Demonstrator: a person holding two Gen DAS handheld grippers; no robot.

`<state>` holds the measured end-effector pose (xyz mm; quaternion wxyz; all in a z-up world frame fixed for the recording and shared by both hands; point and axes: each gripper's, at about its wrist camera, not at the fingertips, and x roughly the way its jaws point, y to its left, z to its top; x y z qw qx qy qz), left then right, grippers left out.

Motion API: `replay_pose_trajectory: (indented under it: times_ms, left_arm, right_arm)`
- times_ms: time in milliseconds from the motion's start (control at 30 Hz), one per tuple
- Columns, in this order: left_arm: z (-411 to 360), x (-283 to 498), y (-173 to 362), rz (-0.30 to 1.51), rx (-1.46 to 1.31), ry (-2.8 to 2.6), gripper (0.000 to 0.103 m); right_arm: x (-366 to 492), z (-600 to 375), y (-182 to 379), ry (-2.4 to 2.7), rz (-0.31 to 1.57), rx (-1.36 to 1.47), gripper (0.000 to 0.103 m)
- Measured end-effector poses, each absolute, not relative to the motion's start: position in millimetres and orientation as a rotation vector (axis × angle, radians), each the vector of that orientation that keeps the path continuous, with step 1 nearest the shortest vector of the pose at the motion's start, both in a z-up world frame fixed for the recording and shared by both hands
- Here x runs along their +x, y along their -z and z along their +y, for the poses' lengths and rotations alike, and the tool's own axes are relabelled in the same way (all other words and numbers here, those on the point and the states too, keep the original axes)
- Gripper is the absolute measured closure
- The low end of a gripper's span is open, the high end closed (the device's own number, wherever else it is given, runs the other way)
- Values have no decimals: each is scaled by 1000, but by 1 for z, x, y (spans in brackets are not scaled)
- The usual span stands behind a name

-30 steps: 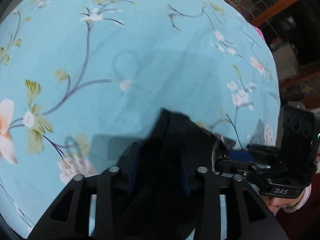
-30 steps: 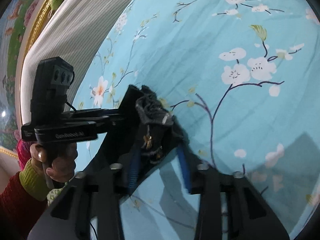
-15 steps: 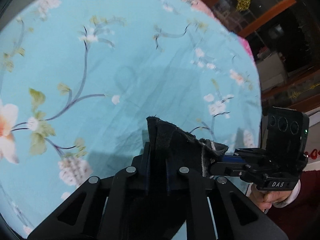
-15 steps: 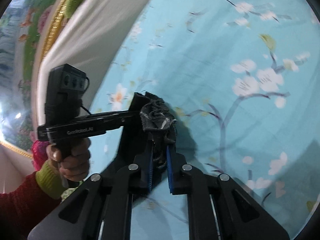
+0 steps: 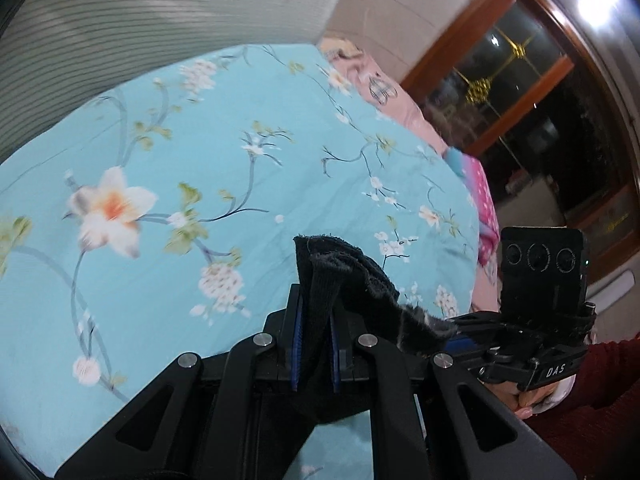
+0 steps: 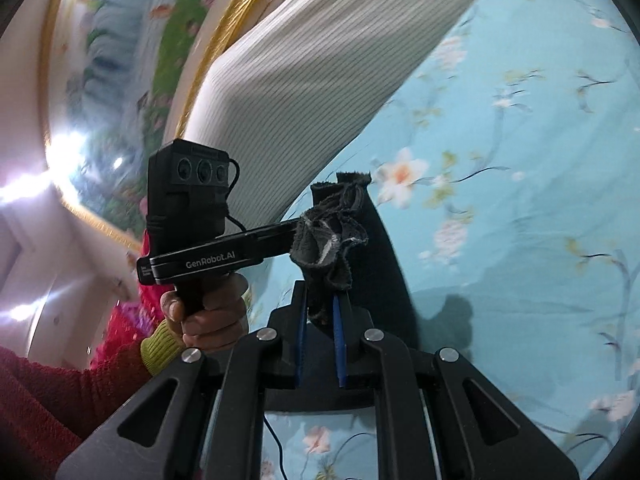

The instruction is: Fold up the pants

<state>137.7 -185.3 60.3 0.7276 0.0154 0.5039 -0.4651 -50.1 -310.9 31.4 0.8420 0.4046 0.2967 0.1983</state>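
The black pants (image 5: 344, 276) are lifted above a light blue floral bedsheet (image 5: 160, 280). My left gripper (image 5: 314, 312) is shut on a bunched edge of the pants, which sticks up between its blue pads. My right gripper (image 6: 320, 304) is shut on a frayed, bunched edge of the same pants (image 6: 332, 232). In the right wrist view black cloth hangs down past my fingers. The two grippers are close together: the right one shows in the left wrist view (image 5: 452, 336), the left one in the right wrist view (image 6: 288, 236), both reaching into the same bunch.
A white ribbed headboard cushion (image 6: 320, 60) borders the sheet, with a gold-framed painting (image 6: 120, 60) behind it. Pink bedding (image 5: 400, 100) lies at the far edge of the bed, next to a wooden glass-door cabinet (image 5: 520, 92).
Both grippers closed on the pants' edge from open a second ago, then lifted it. The views tilted up, bringing the headboard and room into sight.
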Motion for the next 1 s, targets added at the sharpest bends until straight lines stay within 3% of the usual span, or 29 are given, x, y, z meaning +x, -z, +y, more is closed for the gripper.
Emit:
replay_pose_trajectory:
  times_ms: [333, 1000]
  left_arm:
    - [-105, 110, -40, 1109, -125, 902, 94]
    - [-5, 85, 54, 1214, -396, 579, 97]
  right_arm:
    - [-29, -244, -14, -551, 781, 717, 90]
    - [12, -154, 58, -622, 1037, 512, 90]
